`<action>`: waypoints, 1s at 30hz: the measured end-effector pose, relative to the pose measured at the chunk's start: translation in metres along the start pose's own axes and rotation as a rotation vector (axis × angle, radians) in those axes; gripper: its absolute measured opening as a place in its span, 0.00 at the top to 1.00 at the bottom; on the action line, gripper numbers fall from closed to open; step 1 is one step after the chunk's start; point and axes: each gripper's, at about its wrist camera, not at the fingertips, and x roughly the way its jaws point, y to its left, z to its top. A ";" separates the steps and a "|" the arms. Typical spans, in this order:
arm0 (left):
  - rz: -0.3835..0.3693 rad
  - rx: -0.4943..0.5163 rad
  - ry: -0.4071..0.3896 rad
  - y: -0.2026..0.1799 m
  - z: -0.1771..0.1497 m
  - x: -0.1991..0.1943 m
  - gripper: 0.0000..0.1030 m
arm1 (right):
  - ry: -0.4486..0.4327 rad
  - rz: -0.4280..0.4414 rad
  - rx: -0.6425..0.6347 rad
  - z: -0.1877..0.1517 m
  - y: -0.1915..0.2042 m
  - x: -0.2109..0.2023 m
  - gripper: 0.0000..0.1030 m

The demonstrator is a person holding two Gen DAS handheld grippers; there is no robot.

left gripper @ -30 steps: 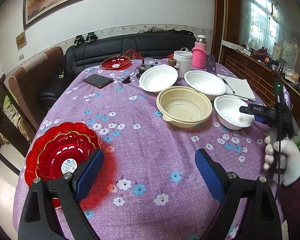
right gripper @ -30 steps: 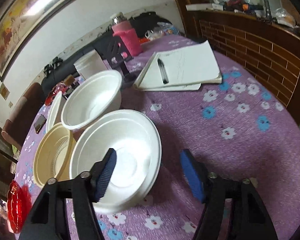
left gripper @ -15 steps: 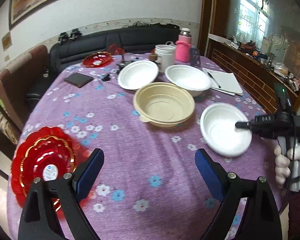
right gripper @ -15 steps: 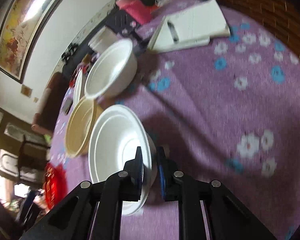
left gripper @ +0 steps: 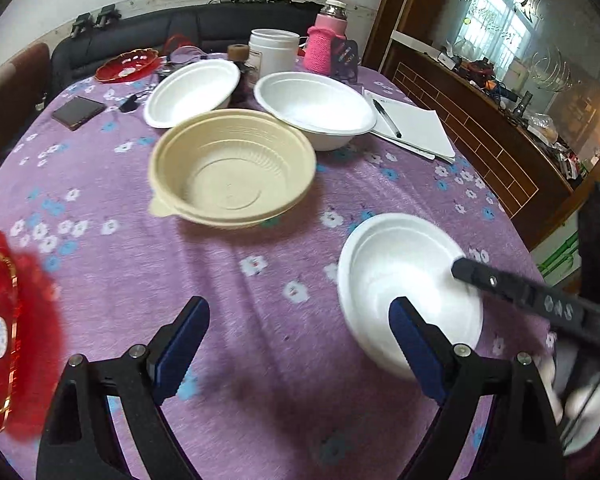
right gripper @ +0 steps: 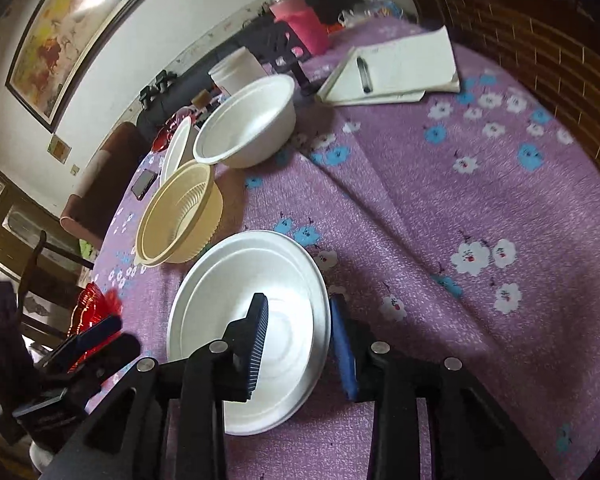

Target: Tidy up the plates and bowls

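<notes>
A small white foam bowl [right gripper: 256, 320] sits near the table's front right; it also shows in the left wrist view [left gripper: 404, 276]. My right gripper [right gripper: 300, 340] straddles its near rim, one finger inside and one outside, jaws partly apart. My left gripper [left gripper: 296, 348] is open and empty above the purple cloth, just left of that bowl. A beige bowl [left gripper: 232, 168] stands mid-table, with two larger white bowls [left gripper: 314, 108] [left gripper: 192, 90] behind it. A red plate [left gripper: 4, 328] lies at the left edge; another red plate [left gripper: 126, 65] is at the far side.
A notebook with a pen [left gripper: 410, 128], a white tub [left gripper: 274, 56], a pink flask [left gripper: 326, 42] and a phone [left gripper: 78, 111] lie at the back of the round table. A brick-faced counter [left gripper: 480, 128] runs along the right. A black sofa stands behind.
My right gripper shut on the small white bowl's rim, drew it toward the front of the table, then opened partly. My left gripper moved right, away from the red plate.
</notes>
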 end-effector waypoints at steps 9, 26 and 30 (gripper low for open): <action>0.030 0.055 0.080 -0.026 0.008 0.051 0.55 | 0.002 -0.045 -0.030 -0.010 -0.003 0.007 0.67; 0.044 0.076 0.001 -0.022 -0.007 0.001 0.86 | -0.051 0.015 -0.088 -0.026 0.032 0.000 0.83; 0.063 0.026 -0.055 0.000 -0.012 -0.026 0.86 | -0.049 0.043 -0.136 -0.027 0.064 0.002 0.83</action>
